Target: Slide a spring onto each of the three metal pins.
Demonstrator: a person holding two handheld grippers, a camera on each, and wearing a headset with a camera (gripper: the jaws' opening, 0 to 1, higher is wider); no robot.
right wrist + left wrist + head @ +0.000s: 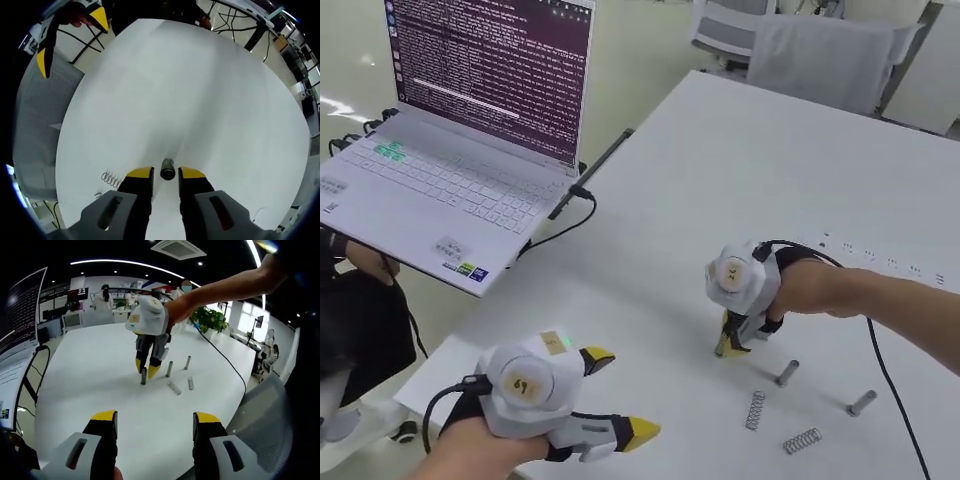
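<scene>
On the white table (pixel 720 170), the right gripper (pixel 728 348) points tips-down at a spring-sleeved metal pin (pixel 167 169). Its jaws are narrow and flank the pin, a sliver of table either side. Near that pin stand a bare grey pin (pixel 787 373) and a second bare pin (pixel 861 403). Between them lie a loose coil spring (pixel 754 410) and another spring (pixel 802 440). Well apart from that pin, the left gripper (pixel 623 395) gapes wide, holding nothing.

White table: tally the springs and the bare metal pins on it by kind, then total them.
Springs: 3, two lying loose and one upright between the tips of the right tool.
Bare pins: 2, both standing.
Total: 5.
</scene>
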